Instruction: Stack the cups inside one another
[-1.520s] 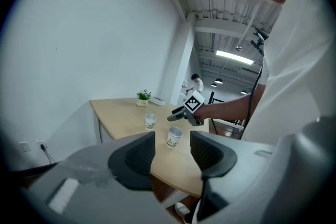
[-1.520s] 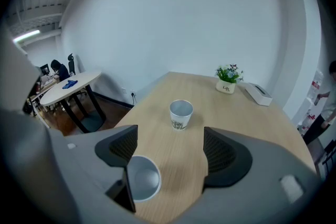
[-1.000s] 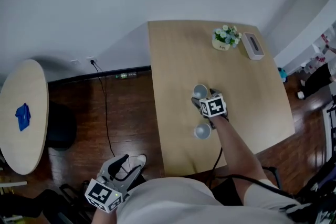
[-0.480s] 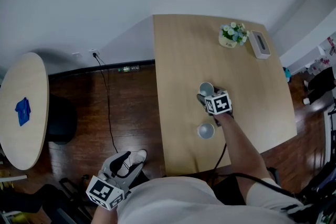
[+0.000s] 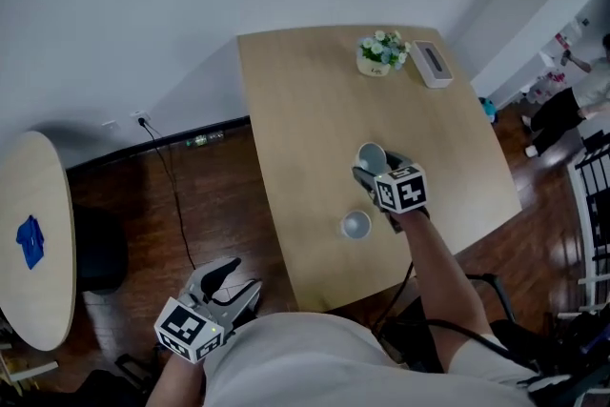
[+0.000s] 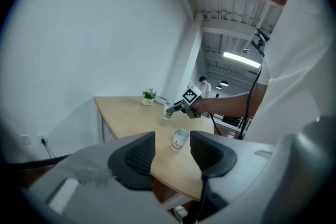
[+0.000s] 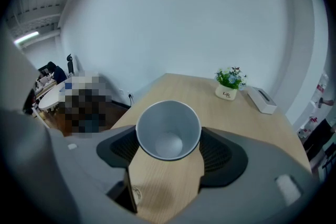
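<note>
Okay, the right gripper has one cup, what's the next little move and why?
Probably bring the held cup over the standing cup and level it. The right gripper is clamped on it, tilted above the table, while the other cup stands upright, mouth open, nearer the person.

Cup [image 5: 355, 225] on table [image 5: 295, 110] nr front edge; plant [image 5: 379, 52] & box [image 5: 431, 64], far right corner.

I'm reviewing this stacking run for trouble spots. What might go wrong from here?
1. The standing cup is unheld; the left tool hangs open off the table, so a nudge from the held cup may tip it.
2. The right tool holds its cup tilted; it may catch the rim rather than slide in.
</note>
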Motion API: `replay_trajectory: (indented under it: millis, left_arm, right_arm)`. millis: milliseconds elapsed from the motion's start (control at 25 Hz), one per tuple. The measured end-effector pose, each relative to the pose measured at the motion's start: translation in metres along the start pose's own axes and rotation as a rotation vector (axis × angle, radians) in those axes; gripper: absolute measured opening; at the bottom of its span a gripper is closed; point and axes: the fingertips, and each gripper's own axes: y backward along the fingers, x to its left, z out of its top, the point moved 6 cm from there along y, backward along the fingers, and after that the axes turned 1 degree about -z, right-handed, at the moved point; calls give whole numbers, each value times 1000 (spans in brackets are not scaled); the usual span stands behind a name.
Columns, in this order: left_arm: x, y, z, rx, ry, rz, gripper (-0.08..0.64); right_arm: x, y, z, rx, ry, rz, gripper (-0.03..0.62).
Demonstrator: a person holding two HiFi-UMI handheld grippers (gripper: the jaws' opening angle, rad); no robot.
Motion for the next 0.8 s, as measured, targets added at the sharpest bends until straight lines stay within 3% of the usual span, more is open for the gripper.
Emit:
replay_trajectory:
  millis: [360, 800]
  left_arm:
    - [2, -28, 19, 21, -95, -186, 221]
    - [-9, -40, 19, 38, -128, -304, 221]
  right_arm:
    - [23, 78, -27, -24, -53, -42, 360]
    - [70, 91, -79, 37, -100, -22, 360]
